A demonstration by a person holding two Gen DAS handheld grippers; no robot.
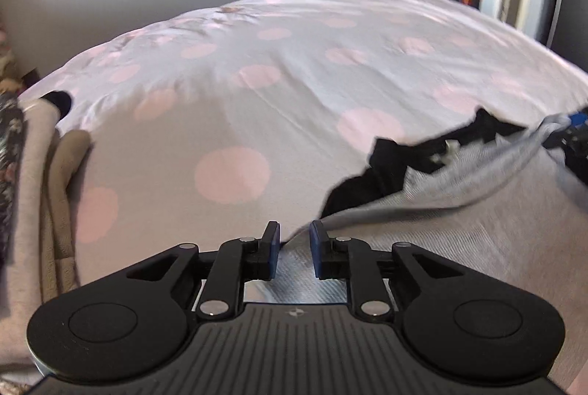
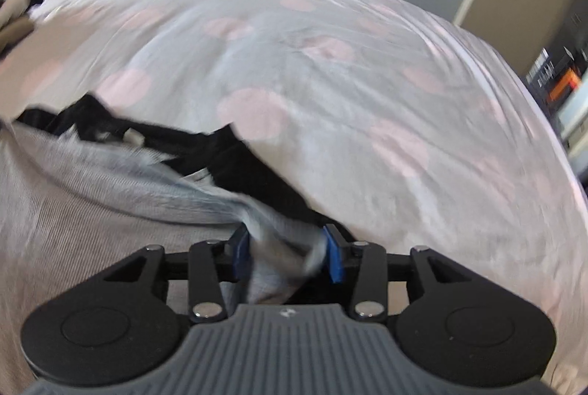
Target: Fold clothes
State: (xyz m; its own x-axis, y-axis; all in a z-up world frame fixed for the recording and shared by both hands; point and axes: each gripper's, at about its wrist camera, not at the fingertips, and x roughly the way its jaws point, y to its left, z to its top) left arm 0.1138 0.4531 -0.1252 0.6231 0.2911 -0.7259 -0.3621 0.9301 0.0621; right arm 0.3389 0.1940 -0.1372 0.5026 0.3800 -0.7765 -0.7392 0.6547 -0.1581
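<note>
A grey ribbed knit garment [image 1: 459, 211] with black fabric [image 1: 386, 163] along its far edge lies spread on the bed's white cover with pale pink dots [image 1: 294, 82]; the left gripper [image 1: 294, 248] sits at one near corner, its blue pads narrowly apart with the cloth's edge slack between them; the right gripper [image 2: 288, 253] stands wider, a bunched grey fold [image 2: 279, 248] loose in the gap; folded beige clothes [image 1: 47, 181] are stacked at the left in the left wrist view.
</note>
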